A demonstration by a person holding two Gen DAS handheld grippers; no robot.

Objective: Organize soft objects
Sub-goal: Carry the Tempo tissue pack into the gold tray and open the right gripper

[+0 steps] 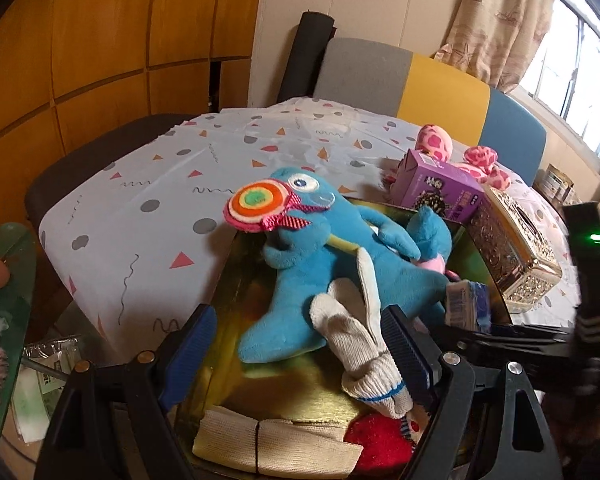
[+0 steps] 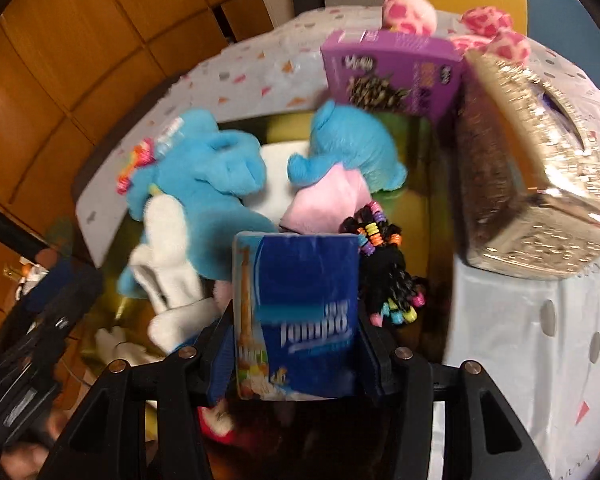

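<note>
Tissue pack [image 2: 298,316] is clamped in the right gripper [image 2: 296,344] above the gold box [image 1: 236,264].
Left gripper [image 1: 300,344] is spread wide around the white glove [image 1: 360,340]; the glove could be snagged on its pads.

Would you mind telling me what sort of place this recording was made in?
Most likely a room in a home: a table under a patterned tablecloth, a curtain at a window, and wood wall panels. A gold box holds a blue plush toy.
</note>
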